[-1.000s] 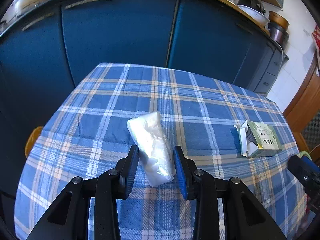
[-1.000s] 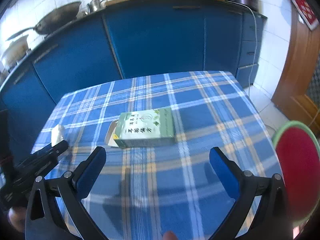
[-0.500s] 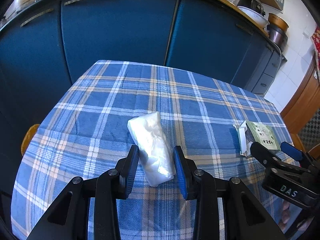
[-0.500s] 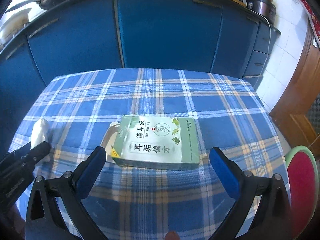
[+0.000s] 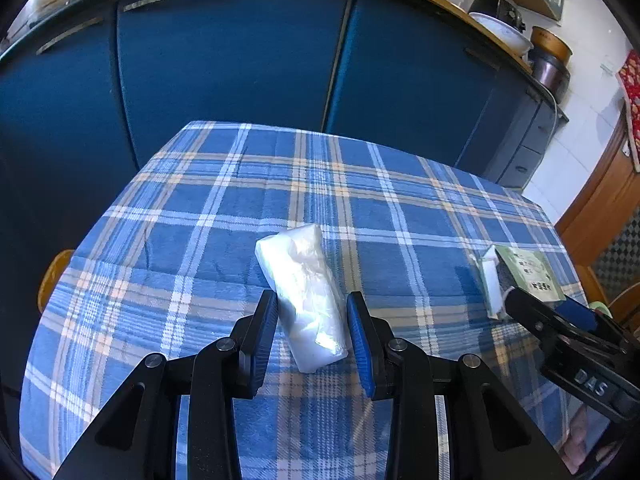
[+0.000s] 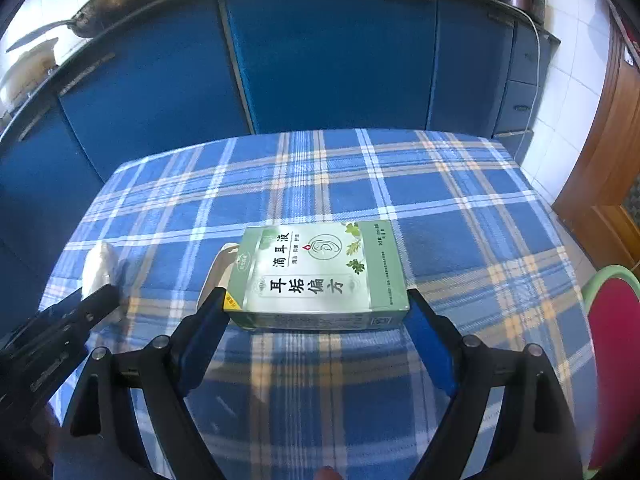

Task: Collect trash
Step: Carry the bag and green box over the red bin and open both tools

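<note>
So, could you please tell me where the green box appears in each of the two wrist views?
Left wrist view: the green box lies far right on the plaid tablecloth, just beyond the right gripper.
Right wrist view: the green box lies at centre, between the right gripper's two fingers.
Shared landmark: the white plastic packet, centre in the left view, far left in the right view.

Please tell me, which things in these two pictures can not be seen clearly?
- Left wrist view: the green cardboard box is partly covered by the right gripper.
- Right wrist view: the white plastic-wrapped packet is mostly behind the left gripper.
- No trash container shows in either view.
</note>
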Motion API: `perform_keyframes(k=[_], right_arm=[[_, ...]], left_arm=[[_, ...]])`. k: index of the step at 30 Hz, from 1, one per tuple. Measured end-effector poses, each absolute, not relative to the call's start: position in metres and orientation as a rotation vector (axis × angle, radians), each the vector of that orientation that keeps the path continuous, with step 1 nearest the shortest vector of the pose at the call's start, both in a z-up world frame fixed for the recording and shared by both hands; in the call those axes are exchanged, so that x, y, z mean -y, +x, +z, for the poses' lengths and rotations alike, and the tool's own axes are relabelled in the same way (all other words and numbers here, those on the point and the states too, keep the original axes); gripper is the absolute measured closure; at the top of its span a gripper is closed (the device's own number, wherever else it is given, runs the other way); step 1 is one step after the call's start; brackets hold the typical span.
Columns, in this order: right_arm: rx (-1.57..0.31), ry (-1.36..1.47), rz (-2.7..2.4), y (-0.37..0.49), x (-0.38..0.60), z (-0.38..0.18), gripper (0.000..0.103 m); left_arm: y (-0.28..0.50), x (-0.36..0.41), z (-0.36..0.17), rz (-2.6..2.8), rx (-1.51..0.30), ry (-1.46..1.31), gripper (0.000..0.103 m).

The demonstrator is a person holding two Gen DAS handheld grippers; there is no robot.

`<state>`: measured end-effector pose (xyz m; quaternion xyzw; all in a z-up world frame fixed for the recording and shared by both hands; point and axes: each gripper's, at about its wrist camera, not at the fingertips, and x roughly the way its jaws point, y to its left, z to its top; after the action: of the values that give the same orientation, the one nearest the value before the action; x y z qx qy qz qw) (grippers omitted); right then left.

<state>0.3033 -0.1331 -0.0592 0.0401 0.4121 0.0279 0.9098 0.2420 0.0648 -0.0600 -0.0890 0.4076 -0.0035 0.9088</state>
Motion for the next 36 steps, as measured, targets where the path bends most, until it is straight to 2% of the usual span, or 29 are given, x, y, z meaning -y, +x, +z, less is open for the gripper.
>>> perform_keyframes(k=[17, 36], right_arm=[[-0.776, 0.203, 0.036, 0.220, 0.181, -0.026, 0.016], [-0.686, 0.342, -0.106, 0.134, 0.267, -0.007, 0.016]], left_arm=[[0.220, -0.043, -0.032, -0.067, -0.780, -0.145, 0.066], [0.170, 0.038, 0.014, -0.283, -0.738, -0.089, 0.066]])
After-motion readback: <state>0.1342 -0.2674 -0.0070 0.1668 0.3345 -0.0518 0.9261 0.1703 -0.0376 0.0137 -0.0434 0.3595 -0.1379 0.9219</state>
